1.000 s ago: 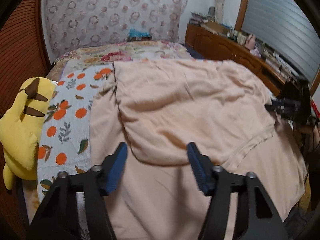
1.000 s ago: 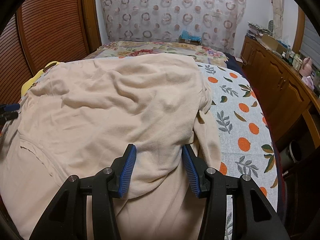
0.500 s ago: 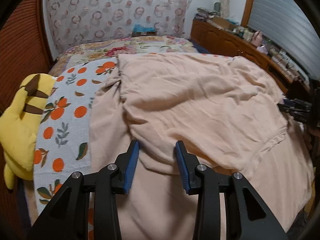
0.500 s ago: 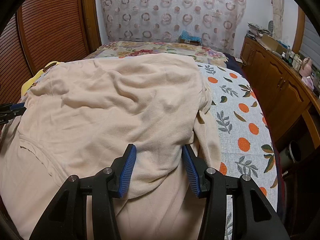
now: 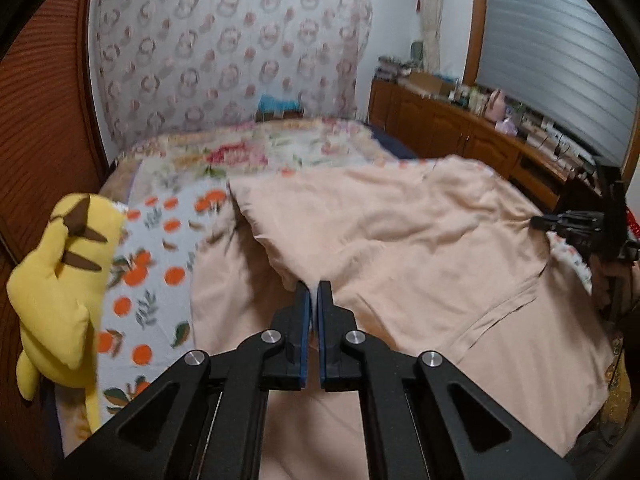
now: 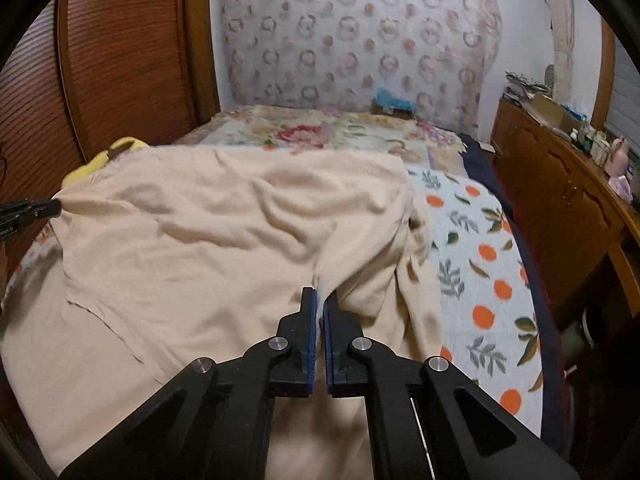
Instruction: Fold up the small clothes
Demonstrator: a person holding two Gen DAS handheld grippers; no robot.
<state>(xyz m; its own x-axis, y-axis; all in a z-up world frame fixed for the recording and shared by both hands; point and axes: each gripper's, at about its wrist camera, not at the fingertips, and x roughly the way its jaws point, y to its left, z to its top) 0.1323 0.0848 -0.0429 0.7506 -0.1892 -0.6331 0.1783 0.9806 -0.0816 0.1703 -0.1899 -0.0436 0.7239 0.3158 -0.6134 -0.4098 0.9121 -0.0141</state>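
1. The peach garment (image 5: 400, 240) lies spread across the bed (image 5: 160, 240), covering much of the orange-print sheet (image 6: 480, 248), with its top layer doubled over the lower one.
2. The left gripper (image 5: 313, 296) points forward and slightly down along the bed, its fingers (image 5: 303, 308) pinched together on the folded edge of the garment at its left side.
3. The right gripper (image 6: 320, 300) is angled the same way at the garment's right side, blue-padded fingers (image 6: 331, 312) clamped on a bunched edge of the cloth.
4. In each wrist view the other gripper shows at the frame's edge, tips meeting the stretched fabric.
5. A yellow plush toy (image 5: 60, 280) sits at the bed's left edge, beside the wooden slatted door (image 6: 120, 60). A wooden cabinet (image 6: 560, 200) runs along the right.
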